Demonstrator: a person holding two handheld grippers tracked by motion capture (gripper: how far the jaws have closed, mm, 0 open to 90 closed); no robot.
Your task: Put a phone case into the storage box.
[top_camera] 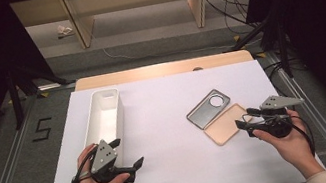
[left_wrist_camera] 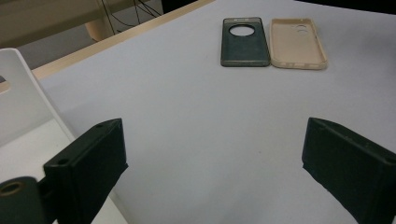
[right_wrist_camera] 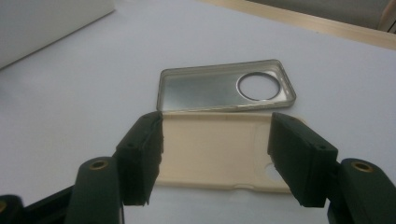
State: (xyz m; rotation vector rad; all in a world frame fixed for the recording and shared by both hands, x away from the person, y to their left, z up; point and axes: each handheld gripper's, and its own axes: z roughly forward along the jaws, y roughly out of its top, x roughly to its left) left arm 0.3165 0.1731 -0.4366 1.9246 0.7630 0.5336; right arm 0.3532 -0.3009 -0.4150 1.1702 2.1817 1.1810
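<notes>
Two empty phone cases lie side by side on the white table, right of centre: a grey one (top_camera: 208, 108) with a round camera hole and a beige one (top_camera: 225, 123) nearer the person. My right gripper (top_camera: 248, 118) hovers at the beige case's right end, jaws open. In the right gripper view the open jaws (right_wrist_camera: 215, 149) stand over the beige case (right_wrist_camera: 210, 163), with the grey case (right_wrist_camera: 205, 91) just beyond. My left gripper (top_camera: 127, 153) is open beside the white tray (top_camera: 104, 117). Its own view shows wide jaws (left_wrist_camera: 215, 154) over bare table, and the grey case (left_wrist_camera: 245, 42) and beige case (left_wrist_camera: 297, 43) far off.
The long white tray (left_wrist_camera: 18, 102) stands lengthwise at the table's left and looks empty. A wooden edge (top_camera: 162, 70) borders the table's far side. Black stands and cables sit on the floor beyond and to both sides.
</notes>
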